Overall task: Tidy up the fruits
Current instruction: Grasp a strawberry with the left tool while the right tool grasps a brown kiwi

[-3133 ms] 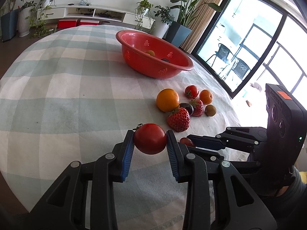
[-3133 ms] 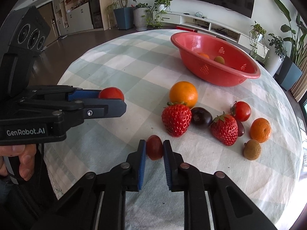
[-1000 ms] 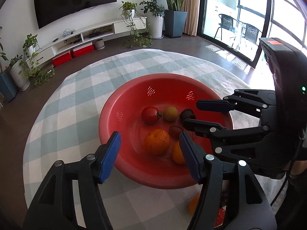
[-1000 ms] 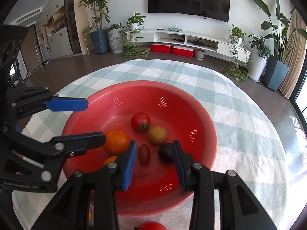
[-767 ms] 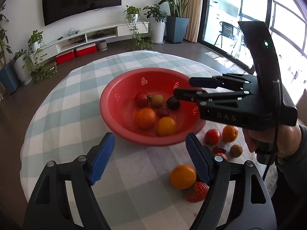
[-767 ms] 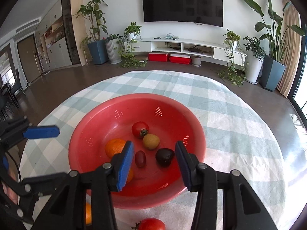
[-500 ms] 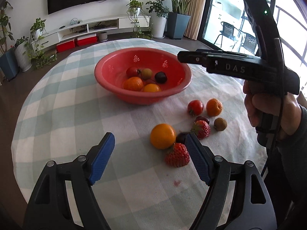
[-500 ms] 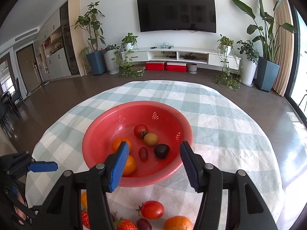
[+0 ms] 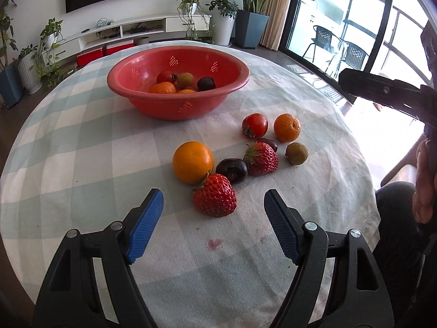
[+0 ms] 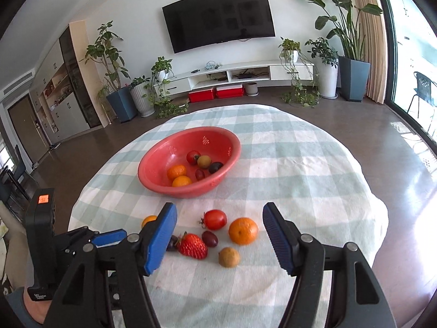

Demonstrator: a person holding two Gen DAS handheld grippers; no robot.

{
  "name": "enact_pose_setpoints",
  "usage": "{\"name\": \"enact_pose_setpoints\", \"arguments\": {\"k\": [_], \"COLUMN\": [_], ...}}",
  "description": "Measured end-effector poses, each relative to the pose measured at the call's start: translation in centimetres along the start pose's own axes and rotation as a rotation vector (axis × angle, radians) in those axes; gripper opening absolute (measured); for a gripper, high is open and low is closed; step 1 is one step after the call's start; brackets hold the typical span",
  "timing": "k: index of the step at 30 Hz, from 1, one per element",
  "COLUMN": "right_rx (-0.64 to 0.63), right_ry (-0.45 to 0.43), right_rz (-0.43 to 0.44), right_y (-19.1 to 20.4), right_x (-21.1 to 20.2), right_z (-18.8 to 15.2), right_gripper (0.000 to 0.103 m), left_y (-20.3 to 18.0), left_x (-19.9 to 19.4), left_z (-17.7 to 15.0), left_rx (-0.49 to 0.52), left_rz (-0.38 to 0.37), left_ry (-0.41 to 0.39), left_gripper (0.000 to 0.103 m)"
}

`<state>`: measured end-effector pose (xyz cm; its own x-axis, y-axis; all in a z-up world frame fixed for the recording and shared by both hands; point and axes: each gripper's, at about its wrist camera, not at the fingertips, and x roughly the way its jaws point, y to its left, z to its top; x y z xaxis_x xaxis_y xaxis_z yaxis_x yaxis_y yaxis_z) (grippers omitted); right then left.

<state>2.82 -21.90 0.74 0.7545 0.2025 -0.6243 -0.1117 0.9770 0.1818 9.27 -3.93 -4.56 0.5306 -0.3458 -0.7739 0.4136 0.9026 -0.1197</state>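
In the right wrist view the left gripper is half hidden behind the right one's near finger, which also covers most of the orange and a dark fruit beside it. In the left wrist view only one black arm of the right gripper and part of the hand show at the edge.

The left gripper hangs low over the cloth, jaws spread wide and empty; a strawberry lies between their tips, just ahead, touching the orange. The right gripper sits higher, jaws also wide apart and empty, with a tomato, tangerine, second strawberry and a small brown fruit loose on the cloth between them.

Further back the red bowl holds two orange fruits, a tomato, a brown fruit and two dark ones.
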Motion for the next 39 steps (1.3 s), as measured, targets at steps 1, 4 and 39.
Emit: {"name": "enact_pose_setpoints", "arguments": {"k": [1, 4, 39], "right_rx": [0.005, 0.019, -0.135], "right_ry": [0.003, 0.011, 0.265], "right_rz": [-0.001, -0.001, -0.113], "right_y": [-0.1, -0.4, -0.1], "right_x": [-0.1, -0.1, 8.0], "right_z": [-0.3, -1.2, -5.1], "right_gripper": [0.068, 0.068, 0.048], "left_y": [-0.1, 0.0, 2.0], "left_x": [0.2, 0.9, 0.5], "left_z": [0.0, 0.0, 0.5], "left_rx": [-0.005, -0.014, -0.047], "left_rz": [-0.002, -0.004, -0.014], "left_ry": [0.003, 0.014, 0.014], "left_gripper": [0.074, 0.068, 0.057]}}
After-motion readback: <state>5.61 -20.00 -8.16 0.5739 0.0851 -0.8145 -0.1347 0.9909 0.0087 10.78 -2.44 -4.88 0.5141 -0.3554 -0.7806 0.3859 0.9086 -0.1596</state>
